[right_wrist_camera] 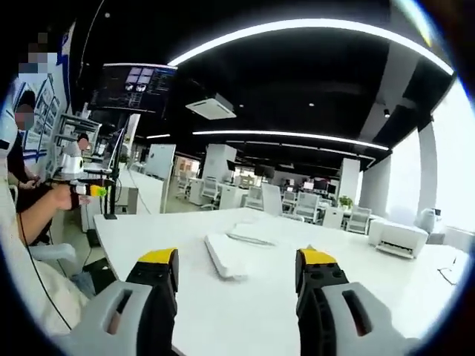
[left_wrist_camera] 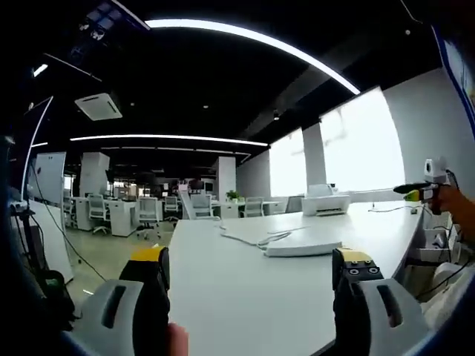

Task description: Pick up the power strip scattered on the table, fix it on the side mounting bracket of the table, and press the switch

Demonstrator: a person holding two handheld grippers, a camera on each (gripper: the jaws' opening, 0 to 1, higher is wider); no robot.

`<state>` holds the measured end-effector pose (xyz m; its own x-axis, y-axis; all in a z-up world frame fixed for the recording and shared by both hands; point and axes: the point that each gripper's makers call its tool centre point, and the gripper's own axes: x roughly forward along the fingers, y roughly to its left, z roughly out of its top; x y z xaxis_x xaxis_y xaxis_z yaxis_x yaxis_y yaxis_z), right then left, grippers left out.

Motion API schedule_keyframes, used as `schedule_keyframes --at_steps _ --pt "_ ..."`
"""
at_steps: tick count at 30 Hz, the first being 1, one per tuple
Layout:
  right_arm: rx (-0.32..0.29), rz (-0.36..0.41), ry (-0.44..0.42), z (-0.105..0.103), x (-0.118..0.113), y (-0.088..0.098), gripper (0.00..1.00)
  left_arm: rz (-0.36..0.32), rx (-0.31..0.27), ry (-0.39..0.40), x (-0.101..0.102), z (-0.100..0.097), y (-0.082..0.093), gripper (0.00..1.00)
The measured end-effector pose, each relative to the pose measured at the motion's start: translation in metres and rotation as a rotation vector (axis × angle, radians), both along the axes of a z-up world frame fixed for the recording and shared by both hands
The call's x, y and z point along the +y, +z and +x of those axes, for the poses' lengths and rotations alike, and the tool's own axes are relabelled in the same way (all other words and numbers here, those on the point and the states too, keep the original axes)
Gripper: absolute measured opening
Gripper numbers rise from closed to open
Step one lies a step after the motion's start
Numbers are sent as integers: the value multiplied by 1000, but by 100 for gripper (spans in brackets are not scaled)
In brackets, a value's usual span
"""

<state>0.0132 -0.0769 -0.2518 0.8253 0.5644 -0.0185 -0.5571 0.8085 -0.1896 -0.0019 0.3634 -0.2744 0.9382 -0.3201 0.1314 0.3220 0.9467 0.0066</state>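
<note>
Power strip (left_wrist_camera: 303, 245) lies flat on the white surface (left_wrist_camera: 245, 297), a long pale bar well ahead of the left gripper (left_wrist_camera: 252, 274), with its white cable (left_wrist_camera: 249, 239) trailing off from the end that faces the room. In the right gripper view the same power strip (right_wrist_camera: 225, 257) runs away from the camera, lying ahead of the right gripper (right_wrist_camera: 237, 271) and a little toward its left finger, with the cable (right_wrist_camera: 252, 236) looped just behind it. Nothing touches the strip.

Both grippers hover above the surface (right_wrist_camera: 245, 311) with their fingers spread wide apart and holding nothing; the yellow-tipped fingers (left_wrist_camera: 148, 267) of the left one and those (right_wrist_camera: 157, 271) of the right one frame bare tabletop.

Farther along the surface a white printer (left_wrist_camera: 325, 202) sits near the bright windows; it also shows at the far right in the right gripper view (right_wrist_camera: 398, 239). At the edge of the left gripper view, a hand holds another gripper (left_wrist_camera: 424, 187) beside the surface; the right gripper view shows a hand-held device (right_wrist_camera: 78, 178) at its left, near a seated person (right_wrist_camera: 30, 208). Beyond lies an open office with desks and chairs (left_wrist_camera: 148, 208) under long curved ceiling lights (right_wrist_camera: 297, 30).
</note>
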Motion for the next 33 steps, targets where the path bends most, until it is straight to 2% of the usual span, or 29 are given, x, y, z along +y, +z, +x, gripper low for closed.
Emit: schedule_keyframes --at_steps 9,14,18,27,33 --pt "29 -40 15 13 8 -7 64 3 4 -10 -3 0 0 94" --pt "39 -34 29 18 12 -7 65 4 6 -11 -3 0 0 94" --pt "50 -45 30 25 13 -10 65 -24 5 -24 -4 -1 1 94" --pt "92 -44 53 46 19 -22 65 -21 7 -21 -4 0 0 94" --pt "99 -50 67 53 33 -28 65 -15 7 -25 -7 0 1 94"
